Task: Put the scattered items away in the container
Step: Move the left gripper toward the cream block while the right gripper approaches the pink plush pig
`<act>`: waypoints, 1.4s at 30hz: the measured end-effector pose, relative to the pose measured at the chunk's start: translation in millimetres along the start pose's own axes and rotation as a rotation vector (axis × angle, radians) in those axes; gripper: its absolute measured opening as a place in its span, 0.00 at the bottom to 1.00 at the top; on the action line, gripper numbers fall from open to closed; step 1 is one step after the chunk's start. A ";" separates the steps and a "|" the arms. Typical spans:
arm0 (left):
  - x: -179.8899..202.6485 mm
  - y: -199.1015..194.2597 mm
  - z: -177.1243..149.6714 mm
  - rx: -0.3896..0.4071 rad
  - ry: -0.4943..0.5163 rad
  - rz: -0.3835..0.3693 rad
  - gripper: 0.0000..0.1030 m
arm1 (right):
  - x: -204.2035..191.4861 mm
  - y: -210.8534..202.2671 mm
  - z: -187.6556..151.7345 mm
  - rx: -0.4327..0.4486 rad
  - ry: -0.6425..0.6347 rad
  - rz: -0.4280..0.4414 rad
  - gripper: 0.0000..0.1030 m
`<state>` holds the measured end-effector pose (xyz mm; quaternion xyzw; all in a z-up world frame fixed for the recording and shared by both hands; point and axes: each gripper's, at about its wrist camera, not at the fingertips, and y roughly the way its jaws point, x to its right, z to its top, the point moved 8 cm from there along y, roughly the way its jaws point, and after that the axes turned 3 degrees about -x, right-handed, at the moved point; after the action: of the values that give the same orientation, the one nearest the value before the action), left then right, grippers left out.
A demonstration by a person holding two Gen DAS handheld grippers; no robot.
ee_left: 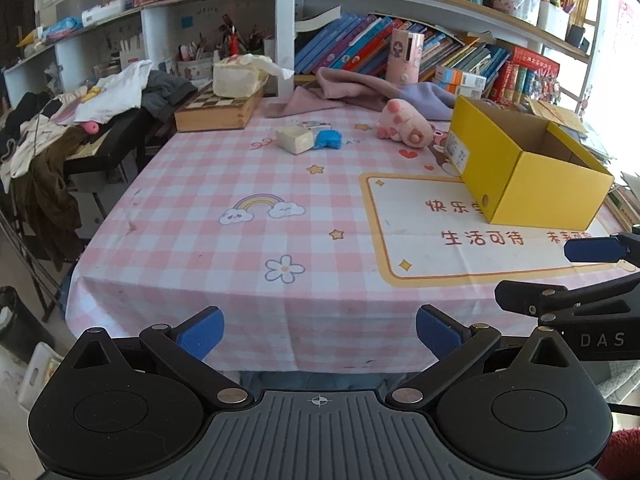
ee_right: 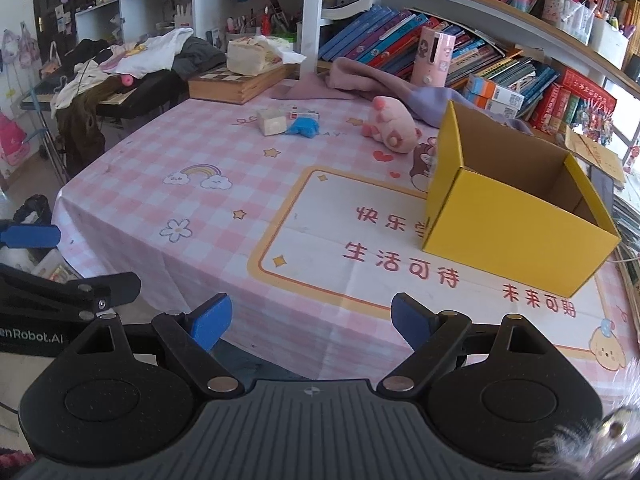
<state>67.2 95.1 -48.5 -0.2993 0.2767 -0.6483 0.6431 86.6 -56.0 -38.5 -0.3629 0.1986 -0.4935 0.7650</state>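
Observation:
An open yellow cardboard box [ee_left: 532, 184] [ee_right: 516, 236] stands on the right of the pink checked table; no items show inside it. A pink plush pig [ee_left: 404, 124] [ee_right: 390, 126] lies behind it to the left. A cream block [ee_left: 295, 139] [ee_right: 271, 121] and a blue crumpled item [ee_left: 328, 139] [ee_right: 303, 126] lie together at the far middle, with a small flat packet [ee_right: 305, 114] behind them. My left gripper [ee_left: 320, 332] is open and empty at the table's near edge. My right gripper [ee_right: 312, 322] is open and empty, beside it.
A wooden chess box [ee_left: 218, 110] with a tissue pack on it sits far left. Pink and purple cloths [ee_left: 360, 90] and a pink cylinder [ee_left: 406, 56] lie before the bookshelves. A clothes pile [ee_left: 80, 112] covers a keyboard stand left of the table.

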 end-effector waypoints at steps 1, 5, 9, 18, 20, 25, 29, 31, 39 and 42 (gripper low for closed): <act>-2.1 0.9 0.6 -0.001 -0.004 0.004 1.00 | -1.6 1.6 0.7 -0.002 -0.004 0.002 0.84; -8.8 5.4 4.5 -0.002 -0.020 0.011 1.00 | -6.6 9.6 4.6 -0.008 -0.019 0.014 0.84; -12.1 14.4 8.9 -0.012 -0.019 0.008 1.00 | -5.4 19.0 11.5 -0.009 -0.015 0.016 0.84; -15.7 44.2 34.3 -0.014 0.006 -0.008 1.00 | 6.7 51.6 42.5 -0.008 0.009 0.005 0.84; -16.5 52.5 43.3 -0.013 0.009 -0.008 1.00 | 11.7 60.2 52.9 -0.001 0.020 0.000 0.84; -20.5 72.5 66.3 -0.007 0.007 -0.003 1.00 | 24.7 83.4 77.1 -0.001 0.042 -0.008 0.84; -21.5 91.5 87.5 -0.004 0.013 -0.003 1.00 | 38.5 103.5 100.5 0.003 0.070 -0.013 0.84; -21.2 101.7 98.5 -0.001 0.019 -0.002 1.00 | 45.5 114.4 113.8 0.010 0.085 -0.016 0.84; -19.4 143.0 143.9 0.026 0.057 0.026 1.00 | 72.6 158.8 162.5 0.027 0.141 -0.031 0.84; -19.7 158.8 161.2 0.041 0.071 0.037 1.00 | 83.8 180.8 185.2 0.034 0.164 -0.048 0.84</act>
<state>293.1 115.9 -59.6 -0.2577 0.2915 -0.6521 0.6507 355.9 -19.7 -48.0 -0.3131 0.2435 -0.5430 0.7401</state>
